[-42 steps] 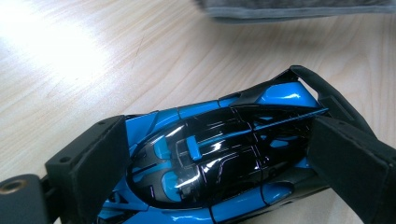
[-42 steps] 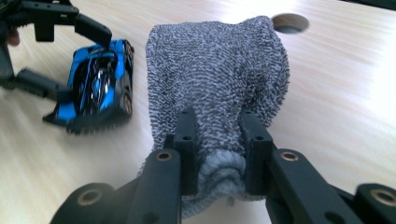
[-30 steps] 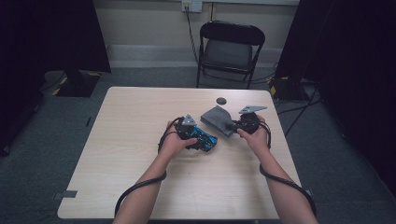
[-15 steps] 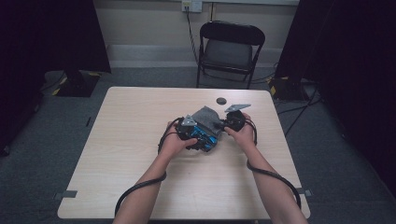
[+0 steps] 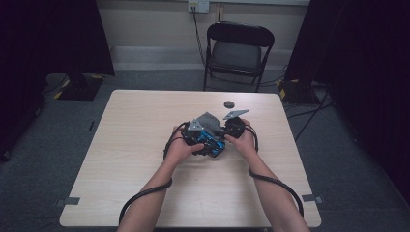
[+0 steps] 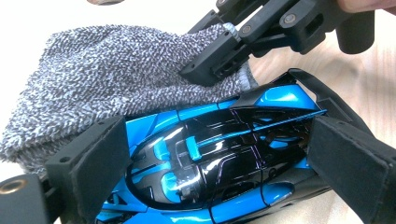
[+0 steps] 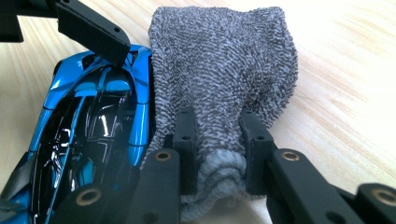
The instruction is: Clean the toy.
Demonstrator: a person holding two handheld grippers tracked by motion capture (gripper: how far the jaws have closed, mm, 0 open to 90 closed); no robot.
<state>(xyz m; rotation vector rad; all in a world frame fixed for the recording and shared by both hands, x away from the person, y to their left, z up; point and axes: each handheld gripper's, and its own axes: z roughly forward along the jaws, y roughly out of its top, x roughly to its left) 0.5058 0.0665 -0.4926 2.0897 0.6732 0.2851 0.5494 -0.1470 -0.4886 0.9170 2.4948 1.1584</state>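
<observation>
Now a toy car is braced for wiping with a cloth.

Left gripper clamps the blue toy car steady near the table's middle; right gripper pinches the grey cloth's bunched end beside it, touching. Bare tabletop lies toward the near edge and left corners.

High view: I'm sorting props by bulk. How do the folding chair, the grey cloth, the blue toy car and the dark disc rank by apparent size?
1. Folding chair, though it stands farther off.
2. Grey cloth and blue toy car: alike, both partly hidden, so unranked.
3. Dark disc, smallest.
</observation>
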